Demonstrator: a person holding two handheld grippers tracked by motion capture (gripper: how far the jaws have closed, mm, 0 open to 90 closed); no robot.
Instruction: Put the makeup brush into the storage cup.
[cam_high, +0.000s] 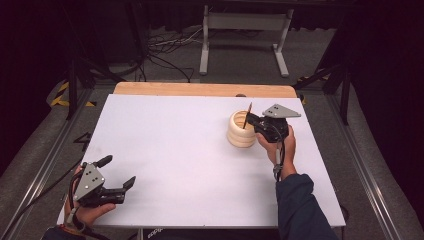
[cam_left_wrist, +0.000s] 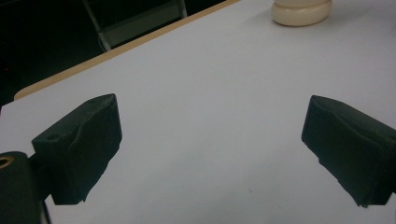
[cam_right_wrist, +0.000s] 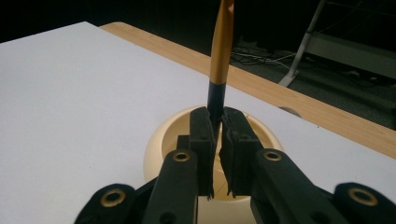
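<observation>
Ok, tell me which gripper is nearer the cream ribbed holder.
Right. The right gripper is directly over the cream ribbed holder, shut on a pen above its opening. The left gripper sits open at the table's near left corner, far from the holder.

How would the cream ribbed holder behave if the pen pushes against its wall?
The holder looks squat and broad-based, so it would probably slide, not tip. Its ribbed wall seems rigid. The pen, pinched by the right gripper, looks stiff.

White-topped table (cam_high: 190, 150) with a wooden far edge, a cream ribbed holder (cam_high: 240, 131) standing on it
</observation>
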